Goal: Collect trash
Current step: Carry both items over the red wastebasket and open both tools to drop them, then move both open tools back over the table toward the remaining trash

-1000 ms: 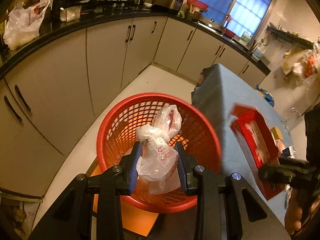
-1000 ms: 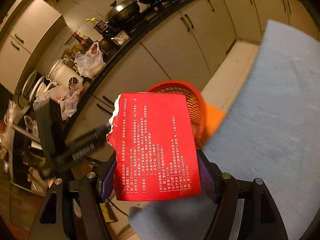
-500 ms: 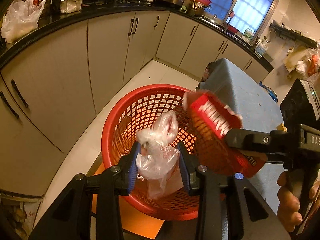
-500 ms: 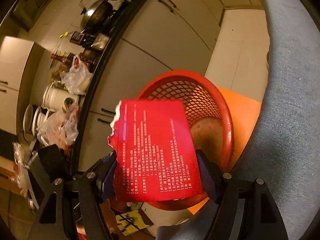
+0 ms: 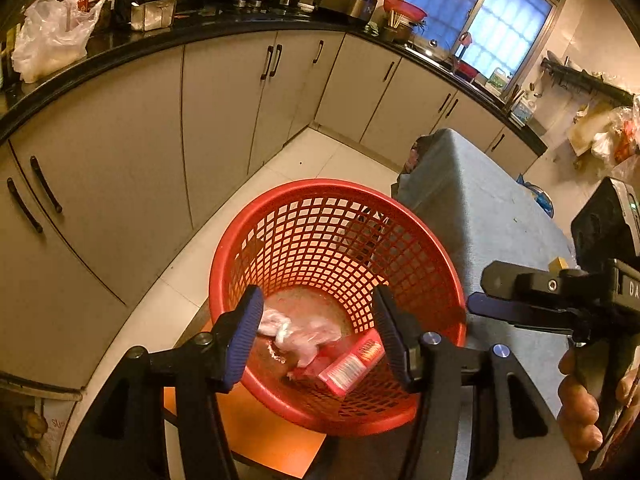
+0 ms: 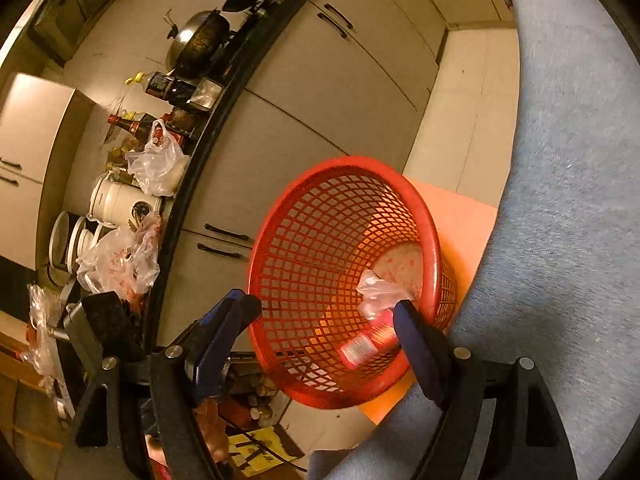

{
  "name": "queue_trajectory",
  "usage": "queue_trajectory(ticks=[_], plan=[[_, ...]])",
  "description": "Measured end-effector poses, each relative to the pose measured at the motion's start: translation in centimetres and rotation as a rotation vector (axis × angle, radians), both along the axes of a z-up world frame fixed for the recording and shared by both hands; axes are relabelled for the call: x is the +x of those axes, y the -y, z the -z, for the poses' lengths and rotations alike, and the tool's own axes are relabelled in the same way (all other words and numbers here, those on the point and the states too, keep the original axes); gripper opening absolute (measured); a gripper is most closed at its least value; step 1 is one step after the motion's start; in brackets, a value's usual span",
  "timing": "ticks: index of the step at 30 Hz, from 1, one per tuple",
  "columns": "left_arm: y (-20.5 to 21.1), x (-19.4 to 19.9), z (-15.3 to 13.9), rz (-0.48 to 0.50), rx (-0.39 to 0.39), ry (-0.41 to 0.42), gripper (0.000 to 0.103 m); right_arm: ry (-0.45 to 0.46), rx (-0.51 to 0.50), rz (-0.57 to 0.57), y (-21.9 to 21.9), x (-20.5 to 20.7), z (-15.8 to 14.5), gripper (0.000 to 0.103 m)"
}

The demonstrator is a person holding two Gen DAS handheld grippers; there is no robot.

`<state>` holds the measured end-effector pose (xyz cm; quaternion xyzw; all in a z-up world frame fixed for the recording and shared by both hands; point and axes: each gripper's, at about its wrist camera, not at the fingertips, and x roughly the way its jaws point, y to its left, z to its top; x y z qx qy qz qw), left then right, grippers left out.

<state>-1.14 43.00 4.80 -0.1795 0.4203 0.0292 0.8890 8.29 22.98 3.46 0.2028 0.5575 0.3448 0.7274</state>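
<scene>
Trash lies at the bottom of the red basket (image 5: pixel 280 216): a crumpled plastic bag (image 5: pixel 298 330) touching a red box (image 5: pixel 352 364), the box partly hidden by the bag and a gripper finger. Left hand-held gripper (image 5: pixel 318 338) and right hand-held gripper (image 6: pixel 326 336) hang above, jaws apart, empty. Basket stands beside the cloth-covered bench (image 5: pixel 492 216).

Black left claw (image 5: pixel 318 334), ribbed blue pads (image 5: pixel 243 336), silver screws, bare-skinned hand (image 5: pixel 580 404) on black handle
</scene>
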Motion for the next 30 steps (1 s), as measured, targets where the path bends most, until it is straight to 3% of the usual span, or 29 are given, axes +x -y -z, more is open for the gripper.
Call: queue_trajectory(ticks=[11,17,25,30], plan=[[3.3,-3.6,-2.4,0.003,0.081,0.067,0.06,0.215,-0.166,-0.022,2.4,-4.4,-3.2,0.083],[7.1,-5.8,-3.7,0.036,0.127,0.108,0.061,0.401,-0.348,0.036,5.5,-8.0,-5.3,0.083],[13.6,-7.0,-4.1,0.11,0.166,0.132,0.061,0.432,-0.323,0.133,13.3,-12.1,-5.6,0.082],[18.2,-7.0,-4.0,0.179,0.191,0.141,0.061,0.443,-0.257,0.266,20.2,-14.9,-6.3,0.082]])
